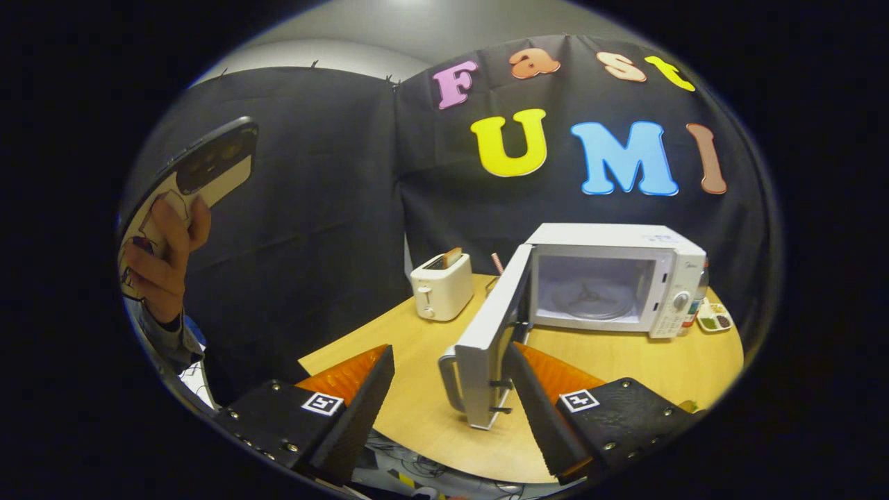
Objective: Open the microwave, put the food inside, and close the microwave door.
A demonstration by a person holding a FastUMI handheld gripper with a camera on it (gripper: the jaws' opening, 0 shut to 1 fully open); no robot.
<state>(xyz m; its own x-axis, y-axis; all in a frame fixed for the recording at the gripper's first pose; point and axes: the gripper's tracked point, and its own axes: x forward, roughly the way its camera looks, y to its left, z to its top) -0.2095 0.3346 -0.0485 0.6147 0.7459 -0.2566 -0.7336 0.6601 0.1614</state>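
A white microwave [611, 278] stands at the back right of the wooden table [417, 389], beyond my fingers. Its door [489, 340] is swung wide open toward me, handle at the near end, and the glass turntable [590, 298] lies bare inside. My gripper [448, 378] is open, raised above the table's front, with nothing between the fingers. The door's near edge sits just ahead of the right finger [535, 403]. A small tray of food [714, 316] lies to the right of the microwave, partly hidden behind it.
A white toaster [442, 285] with a slice in it stands left of the microwave. A person's hand [163, 260] holds up a phone [201, 170] at the far left, off the table. Bare table lies between the toaster and the door.
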